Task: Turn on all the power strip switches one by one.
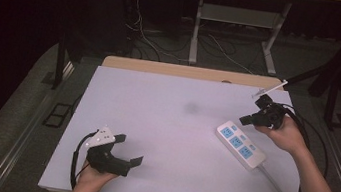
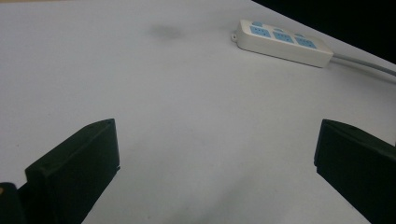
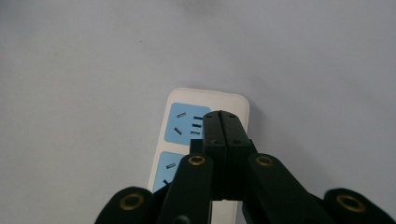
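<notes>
High view: a white table (image 1: pixel 164 125) is seen amid dark floor. The power strip (image 1: pixel 241 145) lies just under the closed right gripper (image 1: pixel 246 120); the left gripper (image 1: pixel 130 151) is held wide open.

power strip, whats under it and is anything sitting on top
The power strip lies flat on the white table; nothing lies on it. The shut right gripper is above its end, hiding part of it; contact cannot be judged.

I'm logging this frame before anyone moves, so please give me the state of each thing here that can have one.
Left gripper: open, jaws wide apart, holding nothing.
Right gripper: shut, jaws pressed together, empty, over the strip's far end.
Power strip: lying flat on the table, blue sockets up, nothing plugged in.
Power strip cable: attached, trailing toward the table's near edge.
</notes>
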Demonstrator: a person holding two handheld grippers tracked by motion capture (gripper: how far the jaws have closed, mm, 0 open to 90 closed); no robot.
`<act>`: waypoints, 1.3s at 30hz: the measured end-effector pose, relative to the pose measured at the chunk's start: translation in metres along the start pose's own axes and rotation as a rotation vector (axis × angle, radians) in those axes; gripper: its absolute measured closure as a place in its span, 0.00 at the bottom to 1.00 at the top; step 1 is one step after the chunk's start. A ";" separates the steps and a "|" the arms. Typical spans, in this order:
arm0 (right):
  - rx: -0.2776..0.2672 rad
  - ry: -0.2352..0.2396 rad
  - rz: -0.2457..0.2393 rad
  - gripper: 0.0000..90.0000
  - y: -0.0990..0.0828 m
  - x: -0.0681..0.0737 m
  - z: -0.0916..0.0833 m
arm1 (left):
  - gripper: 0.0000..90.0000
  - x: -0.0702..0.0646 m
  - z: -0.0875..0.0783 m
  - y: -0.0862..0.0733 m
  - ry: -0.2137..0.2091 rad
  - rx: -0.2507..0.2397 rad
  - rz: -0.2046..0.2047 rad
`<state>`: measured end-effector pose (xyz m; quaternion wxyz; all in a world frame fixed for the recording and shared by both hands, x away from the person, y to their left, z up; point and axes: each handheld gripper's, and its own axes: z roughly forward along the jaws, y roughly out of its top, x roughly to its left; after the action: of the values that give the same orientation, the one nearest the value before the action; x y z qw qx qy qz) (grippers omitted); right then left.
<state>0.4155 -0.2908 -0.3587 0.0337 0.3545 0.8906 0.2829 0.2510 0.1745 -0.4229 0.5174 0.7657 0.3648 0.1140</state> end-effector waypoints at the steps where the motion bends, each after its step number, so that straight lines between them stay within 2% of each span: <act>1: 0.000 0.000 0.007 1.00 0.000 -0.001 0.001 | 0.00 0.000 0.000 0.000 0.001 -0.001 -0.001; 8: -0.003 0.003 0.033 1.00 0.001 -0.009 0.007 | 0.00 0.001 0.000 0.000 0.000 -0.003 -0.003; 20: -0.016 0.004 0.041 1.00 0.003 -0.013 0.014 | 0.00 0.000 0.000 0.000 0.000 -0.002 -0.002; 39: 0.037 0.021 0.042 1.00 0.006 -0.014 0.034 | 0.00 0.001 -0.001 0.000 0.002 -0.005 -0.003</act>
<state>0.4383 -0.2801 -0.3861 0.0117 0.3707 0.8883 0.2710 0.2510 0.1761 -0.4228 0.5192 0.7636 0.3661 0.1148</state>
